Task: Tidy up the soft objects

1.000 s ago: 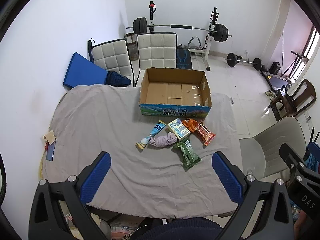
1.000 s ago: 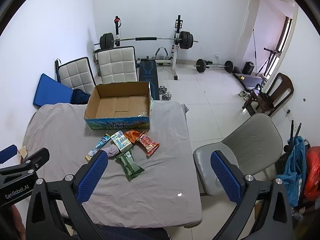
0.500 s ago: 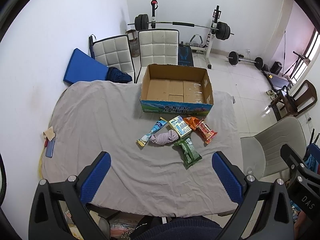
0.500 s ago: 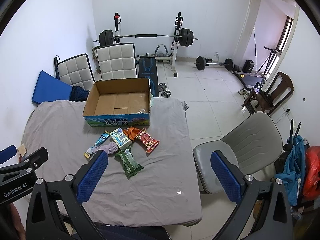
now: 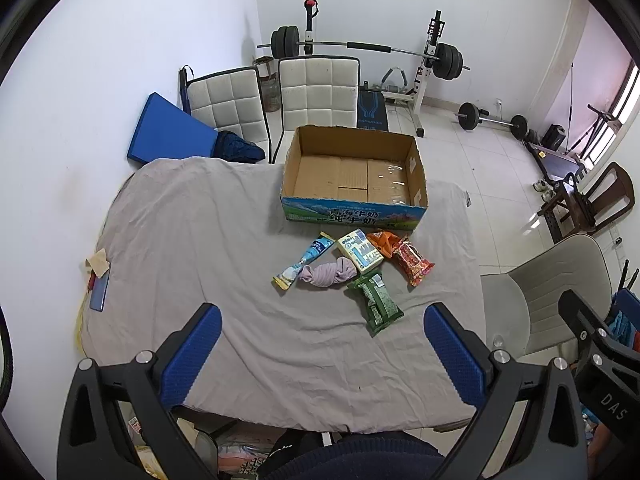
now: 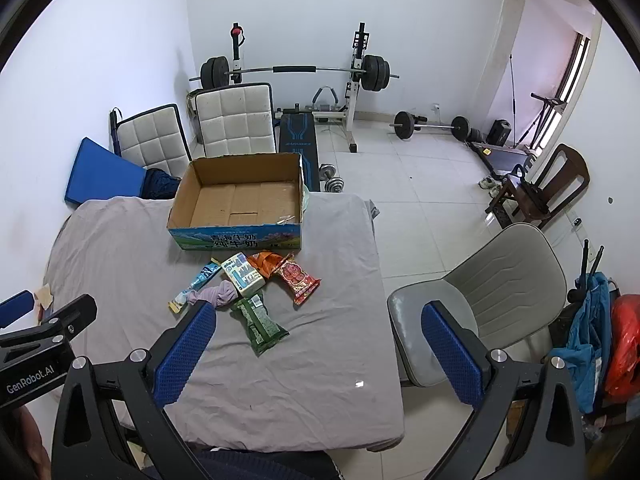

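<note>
An open, empty cardboard box [image 5: 354, 172] [image 6: 240, 200] stands at the far side of a table under a grey cloth [image 5: 200, 240] [image 6: 320, 360]. In front of it lie a blue-white tube pack [image 5: 304, 260], a rolled purple cloth [image 5: 330, 274] [image 6: 218, 295], a white-blue carton [image 5: 359, 250] [image 6: 243, 273], an orange pack [image 5: 383, 241], a red snack pack [image 5: 412, 262] [image 6: 297, 277] and a green snack pack [image 5: 375, 303] [image 6: 258, 322]. My left gripper [image 5: 322, 344] and right gripper [image 6: 316, 344] are open, empty and held high above the table's near edge.
A phone and paper scrap [image 5: 98, 280] lie at the table's left edge. A grey chair [image 6: 480, 304] stands right of the table. Two white padded chairs [image 5: 316, 96] and a blue mat [image 5: 172, 132] stand behind it. Weight equipment [image 6: 296, 76] fills the back of the room.
Both grippers have risen and drawn back slightly, so the table and box sit lower in view. Nothing on the table has moved.
</note>
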{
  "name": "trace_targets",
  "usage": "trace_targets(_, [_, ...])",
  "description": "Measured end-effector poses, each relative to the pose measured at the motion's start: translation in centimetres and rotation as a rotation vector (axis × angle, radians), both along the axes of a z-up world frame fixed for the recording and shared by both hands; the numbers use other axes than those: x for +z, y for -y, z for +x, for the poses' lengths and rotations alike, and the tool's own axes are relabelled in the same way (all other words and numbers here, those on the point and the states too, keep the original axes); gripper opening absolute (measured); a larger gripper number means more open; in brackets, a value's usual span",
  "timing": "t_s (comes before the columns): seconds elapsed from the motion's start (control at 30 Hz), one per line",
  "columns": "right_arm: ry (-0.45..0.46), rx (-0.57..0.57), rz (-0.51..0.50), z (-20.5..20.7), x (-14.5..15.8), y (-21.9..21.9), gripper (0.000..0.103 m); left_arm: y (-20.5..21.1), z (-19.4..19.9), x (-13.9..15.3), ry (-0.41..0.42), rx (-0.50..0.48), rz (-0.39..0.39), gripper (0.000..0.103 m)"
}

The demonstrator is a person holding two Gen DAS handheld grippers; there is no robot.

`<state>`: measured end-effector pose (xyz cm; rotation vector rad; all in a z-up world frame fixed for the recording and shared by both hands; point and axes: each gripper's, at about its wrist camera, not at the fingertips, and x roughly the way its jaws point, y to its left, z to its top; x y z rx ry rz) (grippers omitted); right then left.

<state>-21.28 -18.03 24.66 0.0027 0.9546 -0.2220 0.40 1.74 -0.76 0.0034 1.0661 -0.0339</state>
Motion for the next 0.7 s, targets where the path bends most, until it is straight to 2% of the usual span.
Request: trace_targets(0.7, [0.003,-0.001,-0.003,0.04,0.03,-0.28,0.103,-0.02,-0.16,-0.04,0.008,0.006,-0.001,0.103])
